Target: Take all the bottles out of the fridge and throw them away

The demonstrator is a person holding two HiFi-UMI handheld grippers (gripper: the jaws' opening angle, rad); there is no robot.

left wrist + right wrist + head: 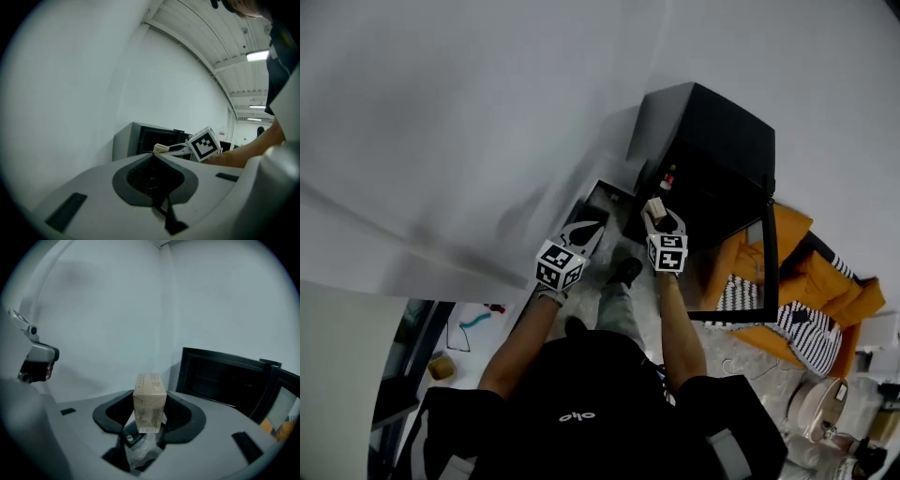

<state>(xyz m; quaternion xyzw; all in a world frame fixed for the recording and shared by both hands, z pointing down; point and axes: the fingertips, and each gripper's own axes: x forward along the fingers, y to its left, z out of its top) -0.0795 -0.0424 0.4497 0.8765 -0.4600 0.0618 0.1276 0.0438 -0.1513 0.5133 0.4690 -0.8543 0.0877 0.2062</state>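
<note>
The black fridge [712, 150] stands against the white wall with its door [767, 272] swung open. A small red-capped bottle [667, 178] shows inside its dark front. My right gripper [654, 214] is in front of the fridge, shut on a small beige carton-like pack [150, 399] that stands upright between the jaws, with clear plastic at its lower end. My left gripper [586, 230] is to its left, shut, with nothing in it. In the left gripper view the closed jaws [159, 201] point toward the fridge [140, 138], and the pack [161, 148] shows in the right gripper.
A grey box-like container [605, 195] sits on the floor just left of the fridge, partly behind my left gripper. Orange and striped fabric [806, 309] lies to the right of the door. Small items [473, 323] are scattered on the floor at the lower left.
</note>
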